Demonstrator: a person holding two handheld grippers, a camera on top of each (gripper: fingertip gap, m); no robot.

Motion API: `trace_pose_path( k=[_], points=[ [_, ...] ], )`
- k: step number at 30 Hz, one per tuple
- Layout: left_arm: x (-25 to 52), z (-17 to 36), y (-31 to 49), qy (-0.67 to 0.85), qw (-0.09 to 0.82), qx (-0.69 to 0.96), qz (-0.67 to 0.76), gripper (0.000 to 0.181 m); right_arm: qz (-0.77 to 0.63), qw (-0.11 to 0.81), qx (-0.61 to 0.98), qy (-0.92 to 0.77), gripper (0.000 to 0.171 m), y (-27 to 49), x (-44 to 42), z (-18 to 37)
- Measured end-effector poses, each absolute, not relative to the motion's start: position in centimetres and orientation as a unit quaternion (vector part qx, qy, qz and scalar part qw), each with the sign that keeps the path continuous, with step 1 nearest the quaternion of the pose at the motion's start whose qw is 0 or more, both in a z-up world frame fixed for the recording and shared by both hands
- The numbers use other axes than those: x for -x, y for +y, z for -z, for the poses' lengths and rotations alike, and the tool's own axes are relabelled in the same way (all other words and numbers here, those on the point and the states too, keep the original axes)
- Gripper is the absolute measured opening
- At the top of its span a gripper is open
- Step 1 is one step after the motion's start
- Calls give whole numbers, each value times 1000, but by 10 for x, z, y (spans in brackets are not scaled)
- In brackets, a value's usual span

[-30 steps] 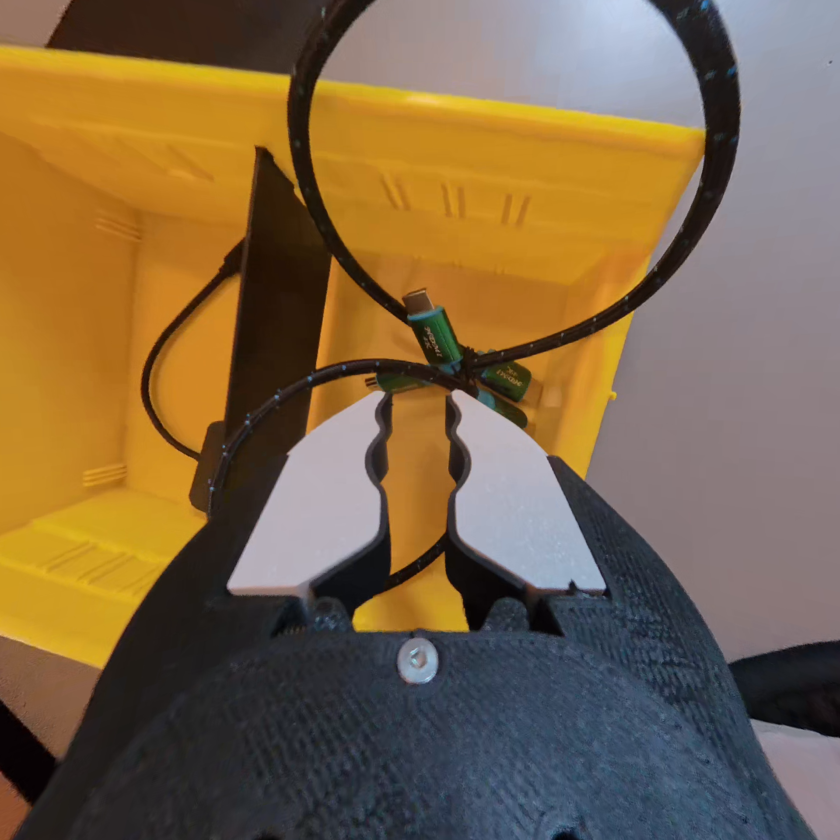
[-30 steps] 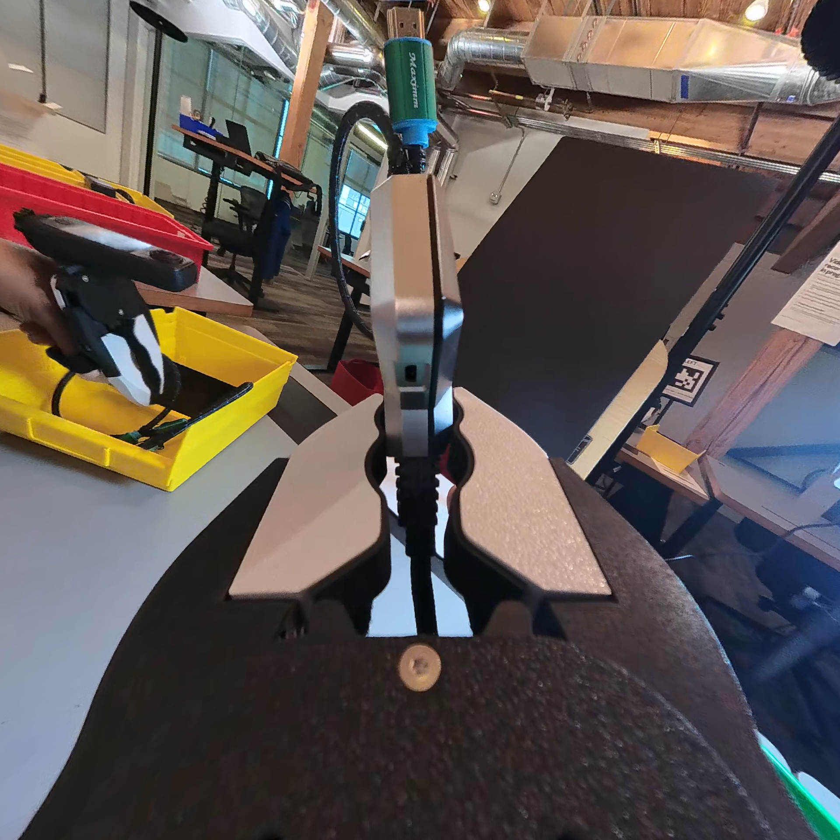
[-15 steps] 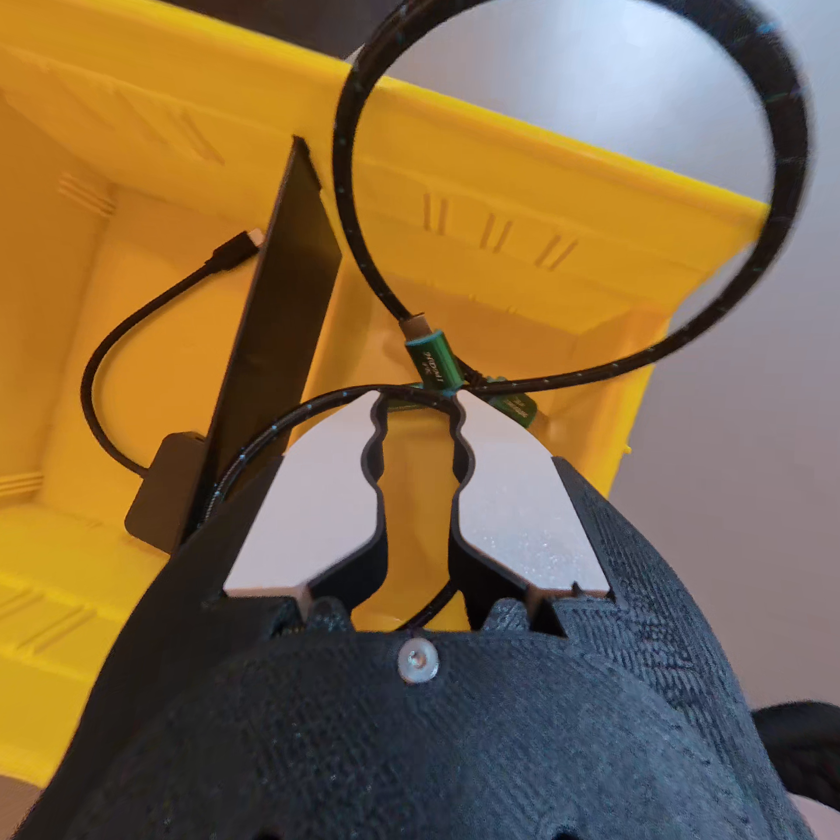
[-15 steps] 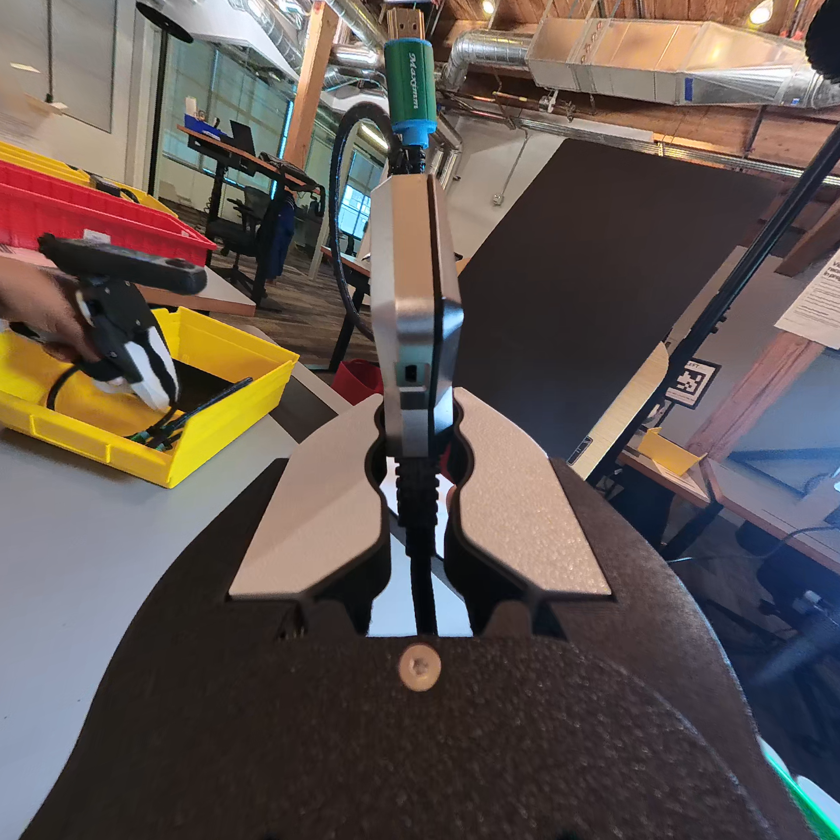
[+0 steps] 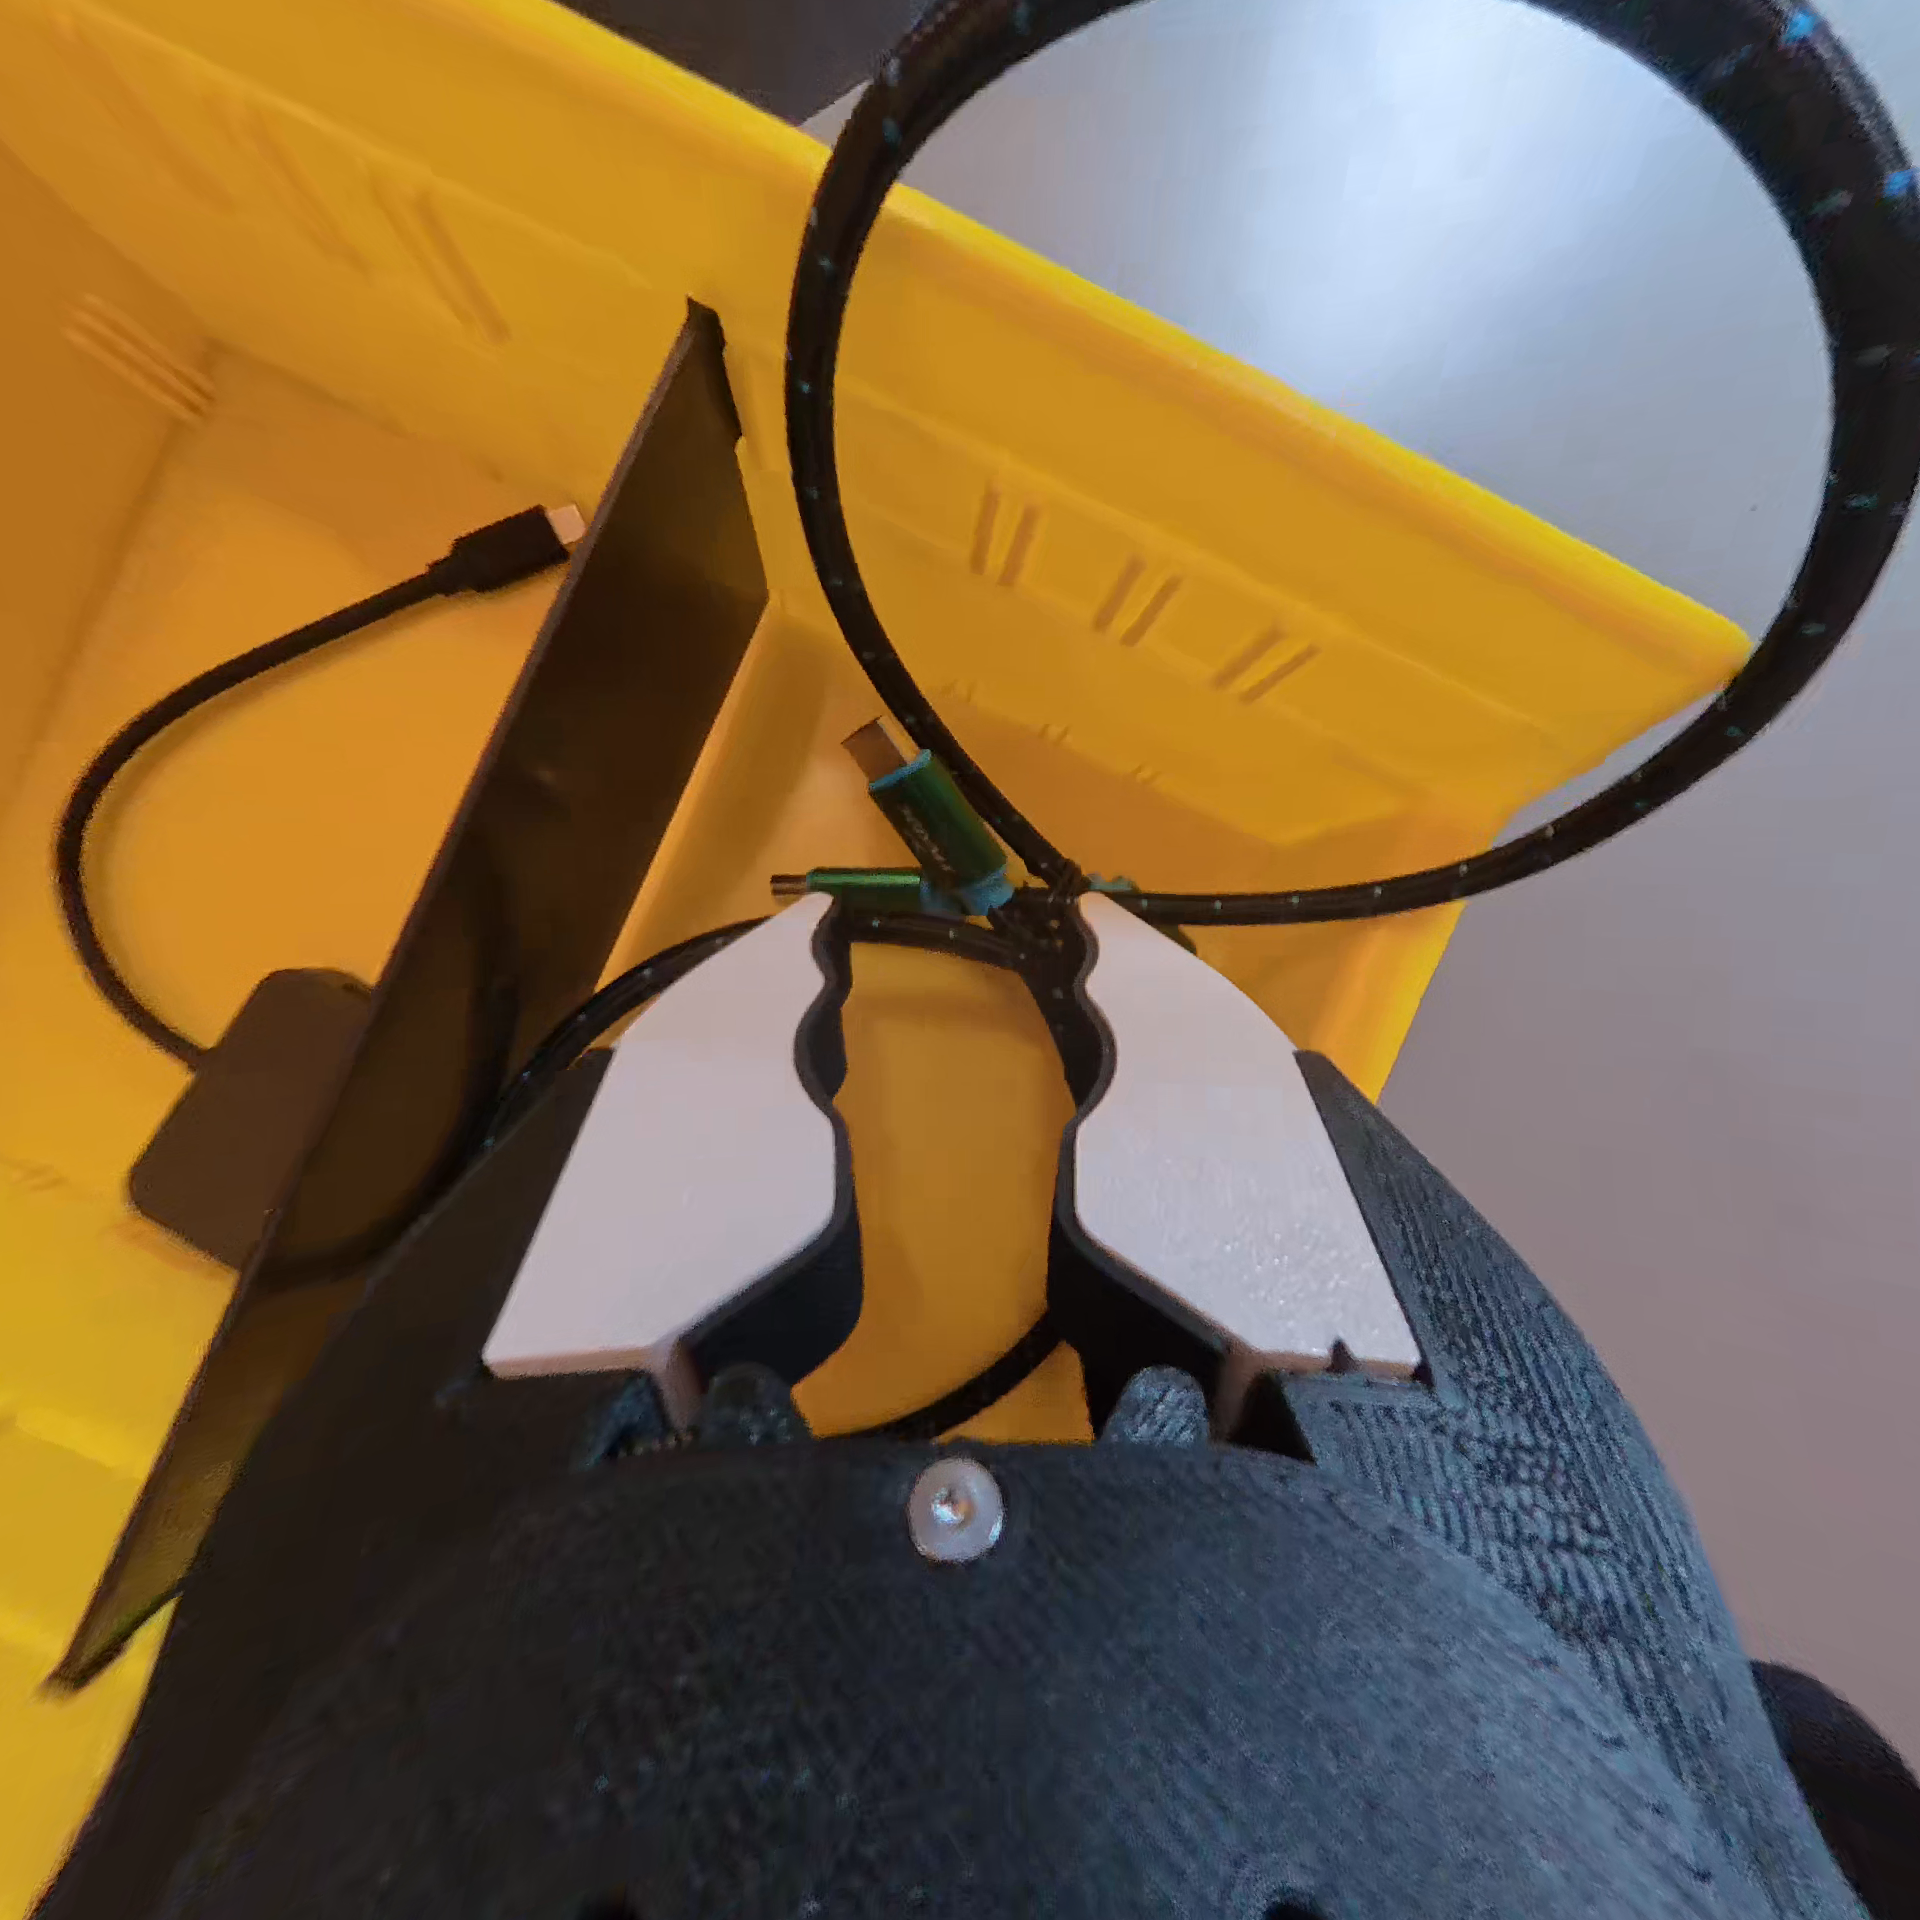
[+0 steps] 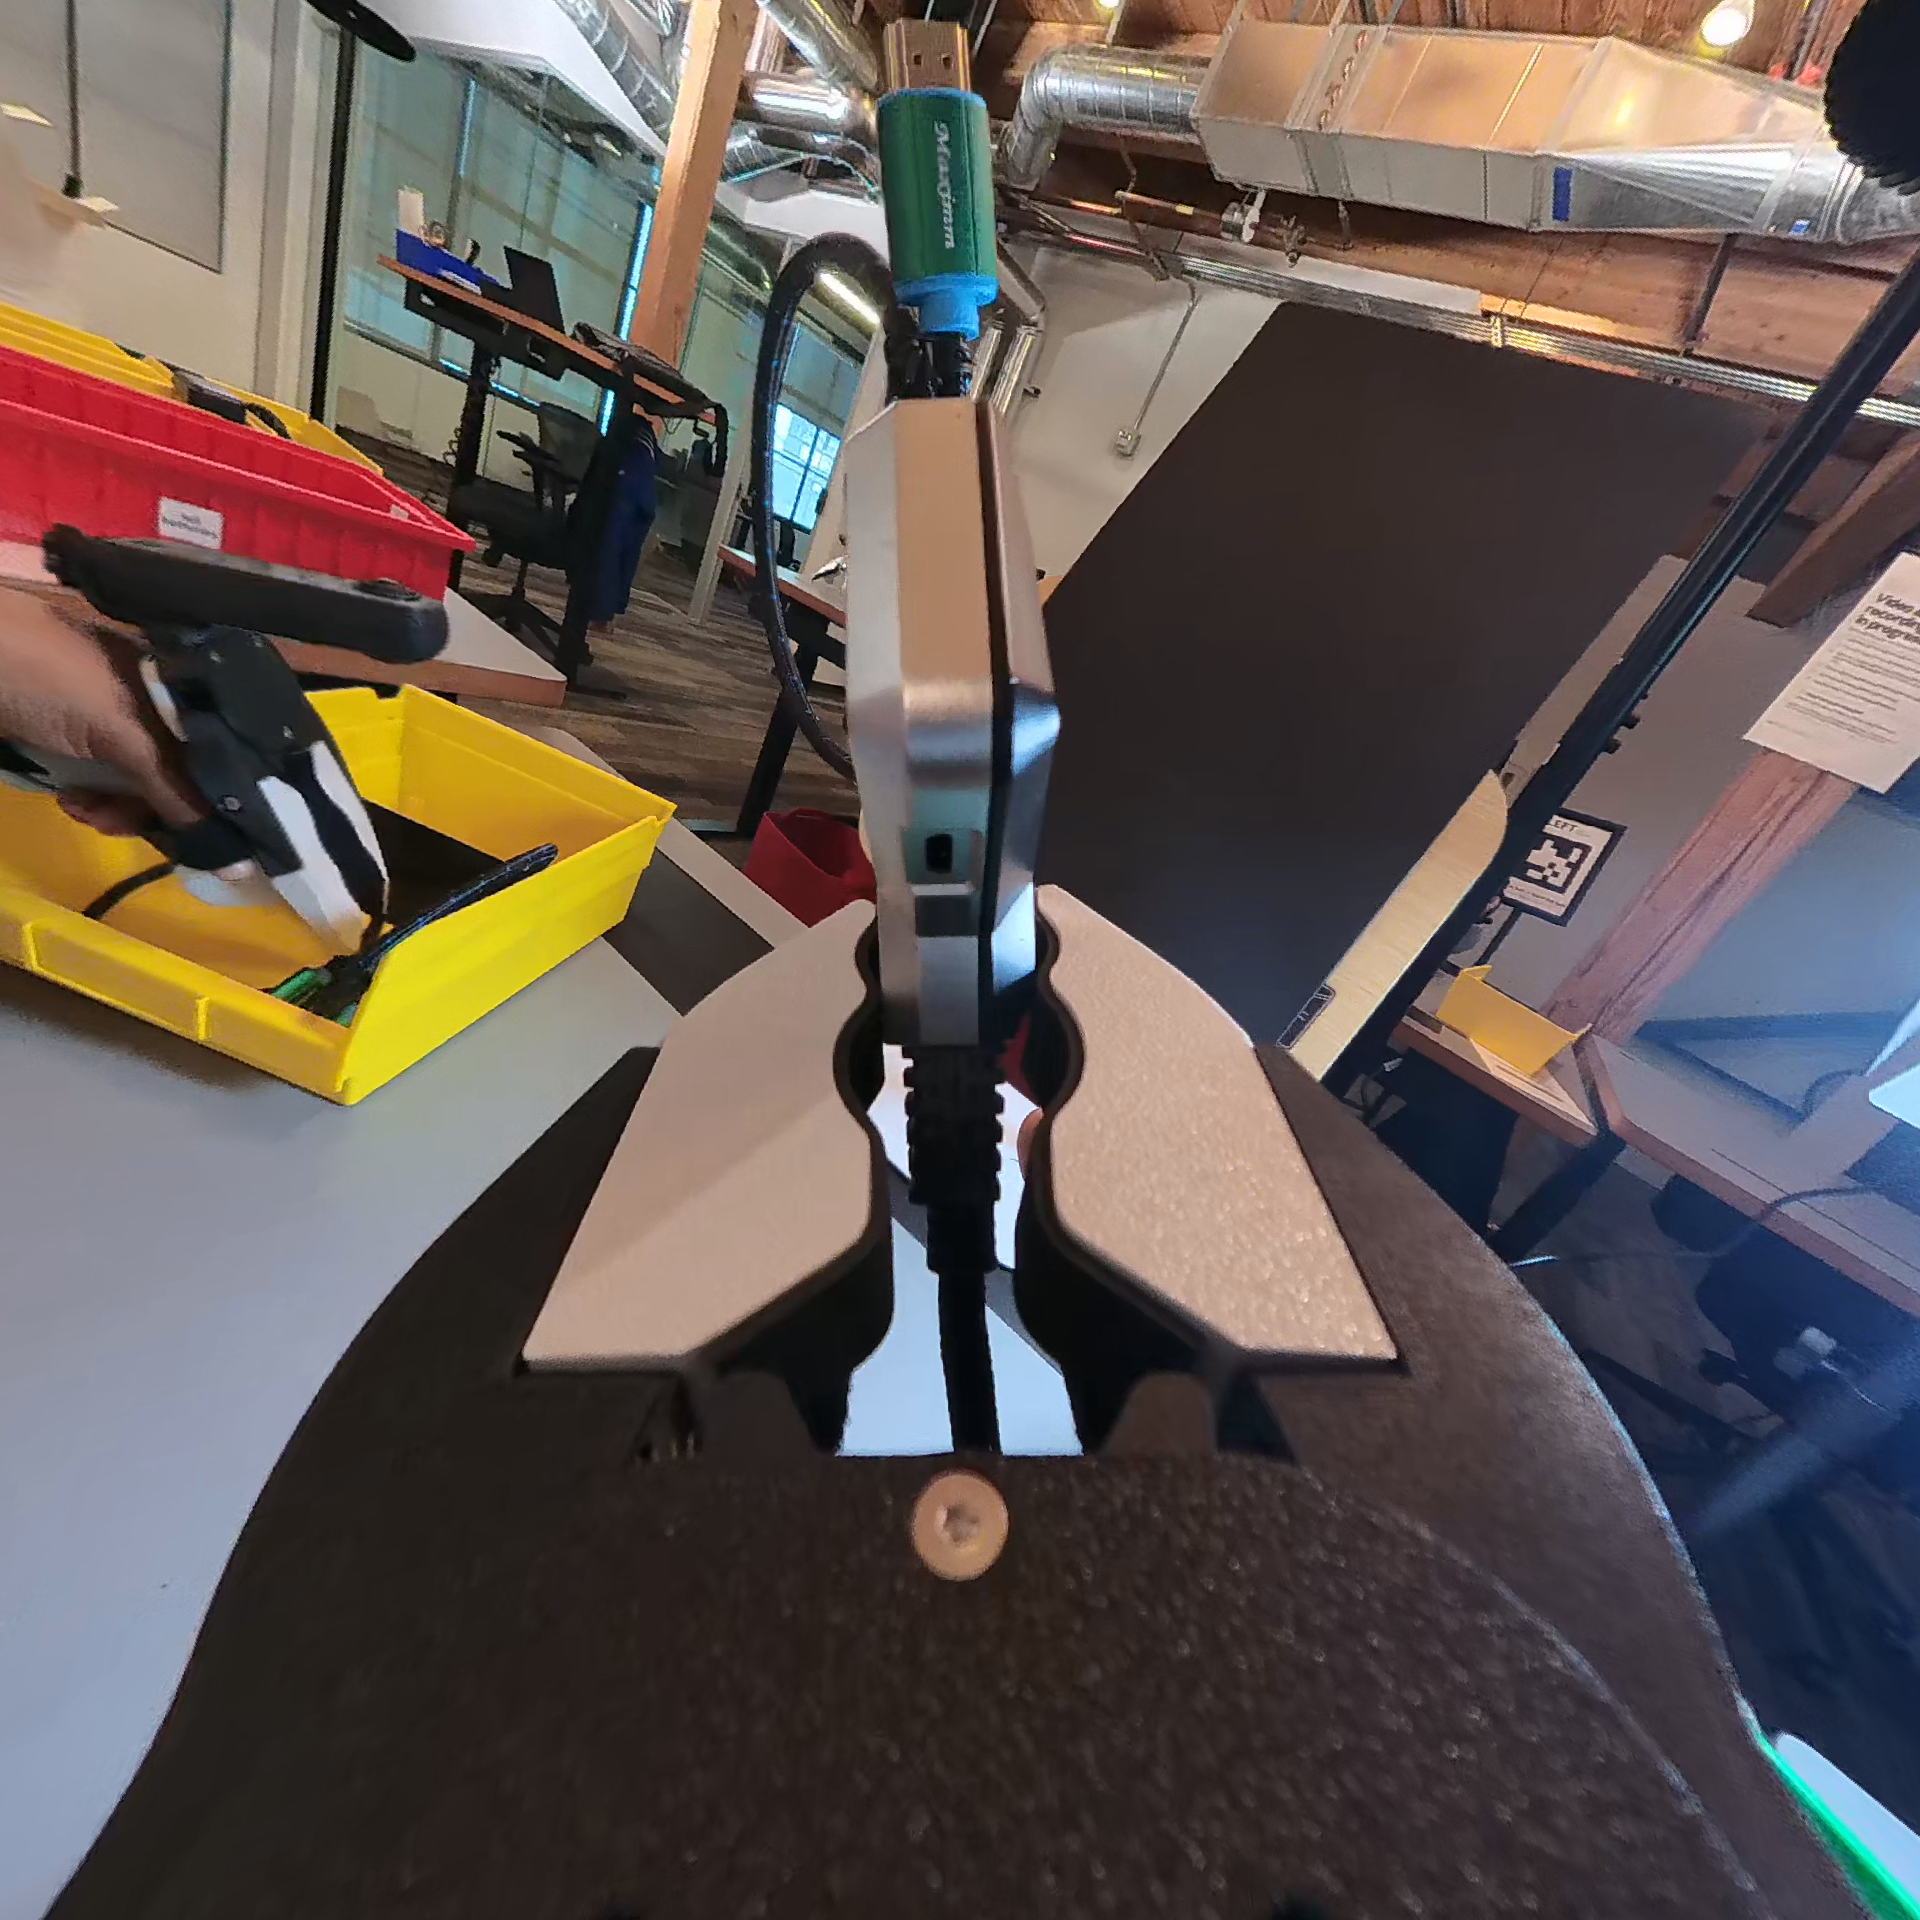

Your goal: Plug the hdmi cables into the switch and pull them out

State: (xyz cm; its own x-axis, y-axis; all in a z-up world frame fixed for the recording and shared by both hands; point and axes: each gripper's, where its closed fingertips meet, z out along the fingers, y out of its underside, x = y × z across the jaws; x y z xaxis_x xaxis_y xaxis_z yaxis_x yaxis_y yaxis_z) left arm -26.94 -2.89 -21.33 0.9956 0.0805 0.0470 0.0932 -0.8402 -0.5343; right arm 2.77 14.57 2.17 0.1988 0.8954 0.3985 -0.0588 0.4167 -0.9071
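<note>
Lower into the yellow bin (image 5: 1195,499) now, my left gripper (image 5: 956,925) has jaws apart around braided hdmi cables (image 5: 1039,935). At twelve o'clock, my right gripper (image 6: 956,935) clamps the switch (image 6: 935,644) upright.

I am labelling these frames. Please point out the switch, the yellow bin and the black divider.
switch (image 6: 940,665), right wrist view, silver side.
yellow bin (image 5: 1299,499), left wrist view, far wall.
black divider (image 5: 582,790), left wrist view, flat face.

Left wrist view: braided cable (image 5: 1766,499) loop cut by the top and right edges. Black divider (image 5: 540,935) hides part of the small dark adapter (image 5: 249,1122) (left half of the view smeared by motion). A third green plug (image 5: 1117,886) mostly hidden behind the crossing cable.

Right wrist view: the switch (image 6: 940,665) base sunk between the right gripper (image 6: 956,966) fingers; the person's hand (image 6: 73,717) cut by the left edge, blurred.
</note>
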Motion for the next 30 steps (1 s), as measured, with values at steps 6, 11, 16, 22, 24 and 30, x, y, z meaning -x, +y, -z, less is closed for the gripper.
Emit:
trace_pose_path(
  k=[6, 11, 16, 22, 24, 30],
  points=[
    [266, 217, -25, 14, 265, 964, -27, 36, -372, 658, 405, -514, 23, 148, -30, -23],
    [266, 235, -17, -35, 261, 965, 13, 35, -368, 661, 400, -518, 23, 146, -31, -25],
    [269, 227, -21, -14, 260, 965, -2, 22, -368, 661, 400, -517, 23, 147, -31, -25],
    [275, 161, -35, 4, 321, 945, -66, 20, -372, 664, 380, -526, 23, 142, -32, -25],
    [274, 129, -39, 15, 361, 927, -100, 20, -372, 663, 370, -535, 23, 139, -32, -23],
    [234, 47, -38, 90, 476, 861, -155, 12, -329, 661, 327, -590, 23, 122, -24, -7]
  ],
)
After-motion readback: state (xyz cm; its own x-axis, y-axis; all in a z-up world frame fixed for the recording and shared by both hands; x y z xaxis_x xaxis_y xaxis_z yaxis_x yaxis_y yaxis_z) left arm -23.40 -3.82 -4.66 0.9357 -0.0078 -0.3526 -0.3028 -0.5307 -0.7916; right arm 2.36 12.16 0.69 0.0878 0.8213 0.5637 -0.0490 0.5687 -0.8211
